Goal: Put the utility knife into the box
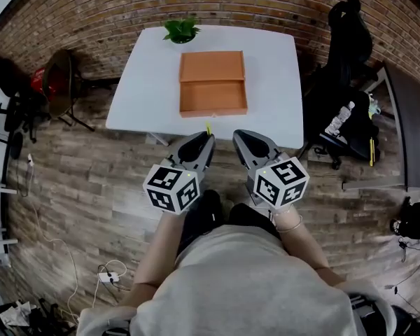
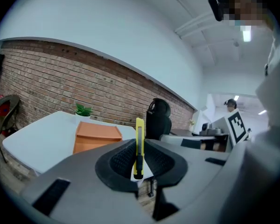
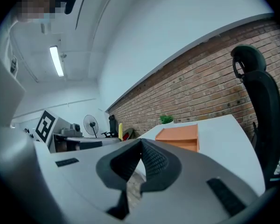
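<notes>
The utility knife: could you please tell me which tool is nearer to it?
Left. The left tool is clamped on the utility knife, which stands up between its jaws; the right tool, shut and empty, hovers beside it.

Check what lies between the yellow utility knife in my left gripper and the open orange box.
Only bare white tabletop separates the yellow utility knife, clamped in the left gripper, from the orange box; the head view shows it.

readable text: none | brands, numbers, signs: none legible | marker cubes (image 1: 171,187) on left gripper (image 1: 204,140) and right gripper (image 1: 246,140): black-and-white square patterns only
</notes>
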The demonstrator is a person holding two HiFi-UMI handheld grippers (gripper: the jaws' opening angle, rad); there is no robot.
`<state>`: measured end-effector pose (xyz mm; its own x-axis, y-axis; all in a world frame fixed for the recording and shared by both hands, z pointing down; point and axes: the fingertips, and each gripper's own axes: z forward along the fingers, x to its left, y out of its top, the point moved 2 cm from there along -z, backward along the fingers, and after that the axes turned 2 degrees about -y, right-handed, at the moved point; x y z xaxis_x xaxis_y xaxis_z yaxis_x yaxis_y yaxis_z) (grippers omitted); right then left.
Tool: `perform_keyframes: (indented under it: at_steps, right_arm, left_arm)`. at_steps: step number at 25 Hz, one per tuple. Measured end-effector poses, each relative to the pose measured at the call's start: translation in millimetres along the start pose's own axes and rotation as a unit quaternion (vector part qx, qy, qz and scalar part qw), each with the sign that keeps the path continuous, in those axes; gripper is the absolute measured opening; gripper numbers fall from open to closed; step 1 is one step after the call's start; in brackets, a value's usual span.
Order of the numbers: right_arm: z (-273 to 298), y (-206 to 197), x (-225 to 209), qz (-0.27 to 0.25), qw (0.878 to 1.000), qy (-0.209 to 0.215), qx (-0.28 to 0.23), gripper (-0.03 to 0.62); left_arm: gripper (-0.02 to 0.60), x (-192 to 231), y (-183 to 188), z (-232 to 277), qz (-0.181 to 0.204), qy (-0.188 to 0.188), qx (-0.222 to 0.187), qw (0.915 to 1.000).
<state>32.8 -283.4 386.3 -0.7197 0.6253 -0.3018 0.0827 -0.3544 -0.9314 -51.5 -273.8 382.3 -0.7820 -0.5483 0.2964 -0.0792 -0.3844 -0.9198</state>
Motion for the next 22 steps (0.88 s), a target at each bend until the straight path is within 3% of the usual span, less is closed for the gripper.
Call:
perform_keyframes:
  at_steps: [11, 16, 22]
  right_arm:
    - [23, -1, -29, 0.018, 1.0, -0.018, 0.006, -0.002]
    - [47, 5, -51, 0.031, 0.999, -0.039, 0.01, -0.002]
    - [77, 12, -91, 0.042, 0.997, -0.066, 0.015, -0.002]
  left_arm:
    - [0.049, 47, 21, 29, 0.042, 0.006, 0.021, 0.9989]
    - [0.049, 80, 28, 56, 0.071, 0.002, 0.056, 0.9959]
    - [0.049, 114, 36, 96, 0.075, -0.025, 0.085, 0.9932]
